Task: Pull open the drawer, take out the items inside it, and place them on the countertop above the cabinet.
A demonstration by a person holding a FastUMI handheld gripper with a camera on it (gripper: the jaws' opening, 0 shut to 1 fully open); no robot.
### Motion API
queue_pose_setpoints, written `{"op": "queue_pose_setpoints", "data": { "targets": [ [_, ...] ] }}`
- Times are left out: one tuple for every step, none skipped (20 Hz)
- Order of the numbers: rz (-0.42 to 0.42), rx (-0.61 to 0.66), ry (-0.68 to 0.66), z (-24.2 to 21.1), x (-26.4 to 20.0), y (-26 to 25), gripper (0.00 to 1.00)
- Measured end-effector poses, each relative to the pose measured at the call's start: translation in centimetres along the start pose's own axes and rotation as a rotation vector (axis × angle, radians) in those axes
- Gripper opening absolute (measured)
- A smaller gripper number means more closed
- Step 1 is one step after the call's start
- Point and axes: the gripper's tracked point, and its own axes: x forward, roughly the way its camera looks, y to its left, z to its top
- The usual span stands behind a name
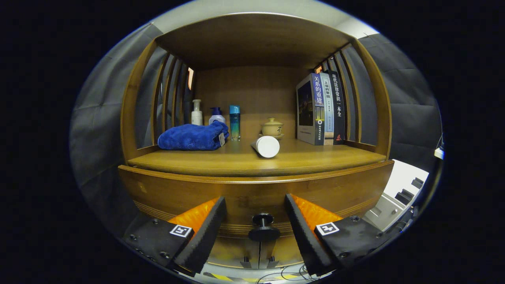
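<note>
A wooden cabinet stands ahead, its drawer front (pixel 189 193) closed below the countertop (pixel 221 159). A black round knob (pixel 263 227) sticks out of the drawer front. My gripper (pixel 255 205) is open, with the knob between its two fingers and neither finger touching it. On the countertop lie a folded blue towel (pixel 193 137) and a white cylinder (pixel 267 146) on its side. The inside of the drawer is hidden.
At the back of the countertop stand a white pump bottle (pixel 196 113), a blue-capped bottle (pixel 216 115), a tall teal bottle (pixel 234 122) and a lidded tea cup (pixel 272 127). Three books (pixel 321 108) stand upright at the right. A white device (pixel 398 193) sits right of the cabinet.
</note>
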Motion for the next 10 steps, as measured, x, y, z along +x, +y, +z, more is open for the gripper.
{"op": "queue_pose_setpoints", "data": {
  "targets": [
    [0.001,0.003,0.003,-0.11,0.26,0.03,0.99],
    [0.0,0.004,-0.001,-0.11,0.3,0.01,0.99],
    [-0.004,-0.008,-0.008,-0.13,0.2,0.06,0.99],
    [-0.007,-0.022,-0.009,-0.35,0.36,0.05,0.99],
    [-0.008,-0.037,-0.019,-0.32,0.45,0.09,0.99],
    [-0.01,-0.039,-0.024,-0.37,0.61,0.17,0.99],
    [-0.009,-0.038,-0.022,-0.44,0.47,0.1,0.99],
    [-0.005,-0.037,-0.013,-0.61,0.27,0.01,0.99],
    [0.007,-0.024,-0.013,-0.69,-0.04,0.13,0.99],
    [0.014,-0.016,-0.024,-0.14,-0.05,0.09,0.99]
  ]
}}
